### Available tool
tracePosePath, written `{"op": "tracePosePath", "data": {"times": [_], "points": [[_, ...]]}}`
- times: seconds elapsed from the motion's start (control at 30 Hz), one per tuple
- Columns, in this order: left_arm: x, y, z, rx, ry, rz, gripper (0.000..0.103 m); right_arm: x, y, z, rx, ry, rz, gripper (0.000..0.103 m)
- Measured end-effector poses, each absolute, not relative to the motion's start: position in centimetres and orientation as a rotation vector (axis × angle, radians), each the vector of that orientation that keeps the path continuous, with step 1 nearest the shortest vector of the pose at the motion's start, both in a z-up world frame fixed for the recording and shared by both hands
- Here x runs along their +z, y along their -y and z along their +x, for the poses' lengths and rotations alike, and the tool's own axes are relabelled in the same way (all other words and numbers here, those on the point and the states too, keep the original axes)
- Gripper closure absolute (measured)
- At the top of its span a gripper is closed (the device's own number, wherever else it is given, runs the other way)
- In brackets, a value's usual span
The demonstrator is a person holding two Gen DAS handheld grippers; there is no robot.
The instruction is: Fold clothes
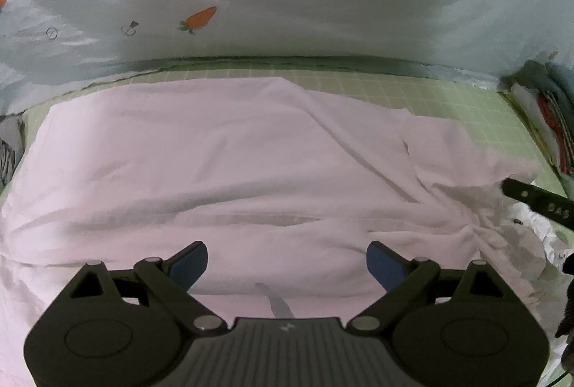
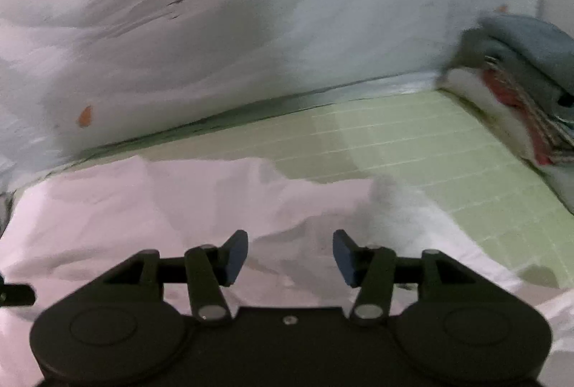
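Note:
A pale pink garment [image 1: 222, 157] lies spread over a green gridded mat [image 1: 448, 99], with creases running toward its bunched right end [image 1: 477, 200]. My left gripper [image 1: 287, 266] hovers over the garment's near part, jaws wide open, nothing between the blue pads [image 1: 190, 265]. In the right wrist view the same pink garment [image 2: 179, 200] fills the foreground; my right gripper [image 2: 290, 256] stands open above a raised fold of it, holding nothing. A black finger of the right gripper [image 1: 538, 202] shows at the right edge of the left wrist view, over the bunched end.
A light blue sheet with carrot prints [image 1: 201, 19] rises behind the mat. A stack of folded clothes [image 2: 520, 89] sits at the mat's right edge, also seen as folded clothes [image 1: 549, 128] in the left wrist view. Bare mat [image 2: 412, 143] lies right of the garment.

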State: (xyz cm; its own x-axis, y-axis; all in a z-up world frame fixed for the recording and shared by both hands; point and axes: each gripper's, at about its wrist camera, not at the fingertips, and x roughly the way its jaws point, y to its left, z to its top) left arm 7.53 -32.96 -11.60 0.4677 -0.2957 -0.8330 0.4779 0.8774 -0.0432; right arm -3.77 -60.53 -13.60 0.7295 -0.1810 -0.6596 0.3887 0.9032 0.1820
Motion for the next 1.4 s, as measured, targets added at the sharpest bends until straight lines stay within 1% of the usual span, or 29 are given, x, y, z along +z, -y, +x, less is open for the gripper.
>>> {"op": "tracePosePath", "data": {"times": [0.03, 0.13, 0.2, 0.23, 0.3, 0.33, 0.37, 0.4, 0.43, 0.53, 0.6, 0.63, 0.7, 0.73, 0.77, 0.8, 0.83, 0.87, 1.1, 1.2, 1.3, 1.4], "points": [[-11.6, 32.9, 7.6, -0.477, -0.975, 0.203, 0.008, -13.8, 60.8, -3.9, -0.341, -0.692, 0.328, 0.042], [-11.6, 32.9, 7.7, -0.474, -0.973, 0.196, 0.008, -14.6, 61.5, -4.0, -0.387, -0.714, 0.325, 0.035], [-11.7, 32.9, 7.6, -0.478, -0.974, 0.201, 0.008, -14.8, 62.1, -4.1, -0.369, -0.699, 0.319, 0.022], [-11.8, 33.0, 7.6, -0.480, -0.977, 0.205, 0.008, -15.2, 62.4, -3.8, -0.337, -0.693, 0.324, 0.013], [-12.0, 33.1, 7.6, -0.481, -0.985, 0.215, 0.008, -15.9, 63.1, -2.8, -0.275, -0.699, 0.333, 0.017], [-12.1, 33.2, 7.5, -0.480, -0.986, 0.219, 0.008, -15.8, 63.5, -2.3, -0.244, -0.704, 0.331, 0.038], [-12.1, 33.3, 7.5, -0.480, -0.984, 0.222, 0.008, -15.6, 63.9, -1.8, -0.198, -0.708, 0.322, 0.080], [-12.0, 33.4, 7.5, -0.479, -0.983, 0.224, 0.008, -15.2, 64.3, -1.1, -0.165, -0.703, 0.288, 0.096], [-12.0, 33.4, 7.4, -0.476, -0.980, 0.225, 0.008, -14.6, 64.7, -0.3, -0.151, -0.688, 0.238, 0.095], [-11.8, 33.3, 7.4, -0.464, -0.969, 0.233, 0.008, -12.6, 66.8, 3.3, -0.189, -0.640, 0.030, 0.095], [-11.7, 33.3, 7.2, -0.450, -0.963, 0.241, 0.008, -12.2, 70.0, 6.1, -0.293, -0.609, 0.030, 0.095], [-11.7, 33.2, 7.2, -0.439, -0.962, 0.243, 0.008, -12.3, 71.8, 7.3, -0.351, -0.593, 0.067, 0.094], [-11.6, 33.0, 7.2, -0.423, -0.965, 0.241, 0.008, -13.0, 75.0, 7.7, -0.429, -0.613, 0.210, 0.081], [-11.5, 32.9, 7.1, -0.416, -0.966, 0.240, 0.008, -13.3, 76.6, 7.6, -0.463, -0.631, 0.287, 0.077], [-11.4, 32.8, 7.0, -0.405, -0.963, 0.237, 0.008, -13.7, 78.1, 7.6, -0.496, -0.647, 0.364, 0.071], [-11.3, 32.7, 6.9, -0.399, -0.961, 0.232, 0.008, -13.9, 78.9, 6.5, -0.522, -0.634, 0.414, 0.061], [-11.2, 32.6, 6.8, -0.395, -0.959, 0.227, 0.008, -14.0, 79.0, 4.5, -0.544, -0.593, 0.439, 0.031], [-11.1, 32.5, 6.7, -0.390, -0.957, 0.221, 0.008, -14.1, 78.9, 2.4, -0.570, -0.577, 0.446, 0.013], [-11.5, 33.1, 5.1, -0.420, -0.980, 0.224, 0.008, -15.8, 75.9, -13.1, -0.783, -0.631, 0.395, 0.012], [-11.1, 33.7, 4.1, -0.454, -0.964, 0.239, 0.008, -17.3, 75.1, -18.5, -0.844, -0.664, 0.461, 0.009], [-10.5, 34.5, 2.8, -0.484, -0.942, 0.250, 0.008, -19.3, 75.2, -21.3, -0.850, -0.678, 0.626, 0.009], [-10.2, 35.0, 1.4, -0.498, -0.930, 0.251, 0.008, -20.2, 75.5, -20.9, -0.812, -0.665, 0.705, 0.015]]}}
